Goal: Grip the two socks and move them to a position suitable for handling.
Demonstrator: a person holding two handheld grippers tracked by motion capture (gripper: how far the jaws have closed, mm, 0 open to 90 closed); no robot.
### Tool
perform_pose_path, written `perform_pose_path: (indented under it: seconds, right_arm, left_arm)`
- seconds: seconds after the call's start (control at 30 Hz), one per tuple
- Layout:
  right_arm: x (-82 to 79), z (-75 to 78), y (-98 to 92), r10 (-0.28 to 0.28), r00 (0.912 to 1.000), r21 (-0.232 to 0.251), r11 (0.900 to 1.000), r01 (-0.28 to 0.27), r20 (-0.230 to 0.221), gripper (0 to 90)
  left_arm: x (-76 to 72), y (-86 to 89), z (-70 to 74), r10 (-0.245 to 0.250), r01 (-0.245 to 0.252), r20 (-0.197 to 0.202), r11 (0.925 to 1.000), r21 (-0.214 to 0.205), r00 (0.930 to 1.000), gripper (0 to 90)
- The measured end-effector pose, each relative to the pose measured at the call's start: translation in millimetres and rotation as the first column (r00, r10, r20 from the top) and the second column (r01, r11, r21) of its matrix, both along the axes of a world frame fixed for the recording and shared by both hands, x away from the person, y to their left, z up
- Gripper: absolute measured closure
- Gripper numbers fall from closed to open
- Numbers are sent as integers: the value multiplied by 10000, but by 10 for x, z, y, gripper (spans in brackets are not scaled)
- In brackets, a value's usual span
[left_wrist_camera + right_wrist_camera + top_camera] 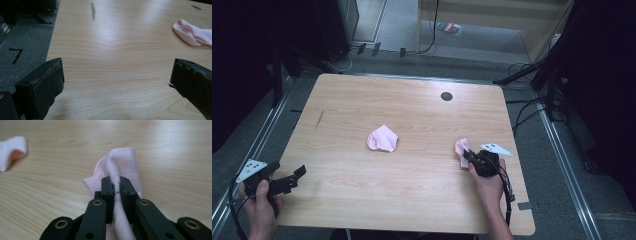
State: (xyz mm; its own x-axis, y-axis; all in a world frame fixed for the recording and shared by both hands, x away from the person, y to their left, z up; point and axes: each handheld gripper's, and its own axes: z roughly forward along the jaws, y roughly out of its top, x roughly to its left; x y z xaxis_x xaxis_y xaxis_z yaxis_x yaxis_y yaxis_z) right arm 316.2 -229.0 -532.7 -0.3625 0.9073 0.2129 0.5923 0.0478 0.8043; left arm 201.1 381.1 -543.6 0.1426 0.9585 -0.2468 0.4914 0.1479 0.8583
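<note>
The right gripper (117, 188) is pinching a pink sock (120, 165) near the desk's (412, 190) right edge; lifting slowly should keep the fold from slipping. The left gripper (116, 82) is waiting wide open, empty.

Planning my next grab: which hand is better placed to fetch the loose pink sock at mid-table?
Left, probably. The left gripper is open and empty, facing the loose pink sock across bare table. The right gripper is shut on the other pink sock.

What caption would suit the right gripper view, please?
Right gripper shut on a small pink fabric sock on the light wooden table.
</note>
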Motion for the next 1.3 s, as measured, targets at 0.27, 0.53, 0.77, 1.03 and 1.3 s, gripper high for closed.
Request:
perform_pose_path:
  seconds: [0.27,0.53,0.77,1.03,1.3]
  right_arm:
    - [-190,325,37,-37,9984,483,9988,10,562,843]
    - [-380,481,309,500,9972,487,9974,-527,557,841]
    - [-542,476,589,919,9948,315,9951,-934,442,840]
    - [-678,394,861,1257,9919,208,9918,-1261,204,840]
    - [-716,209,1147,1524,9882,-259,9879,-1528,-175,838]
  left_arm:
    - [-17,-246,208,-504,528,571,9977,-415,9971,0]
    - [6,-627,288,-1368,1375,631,9905,-64,9886,0]
    - [36,-988,345,-1980,1963,614,9800,322,9783,0]
    - [181,-1501,444,-2213,2175,797,9746,534,9720,0]
    - [266,-1828,437,-2888,2866,792,9573,378,9541,0]
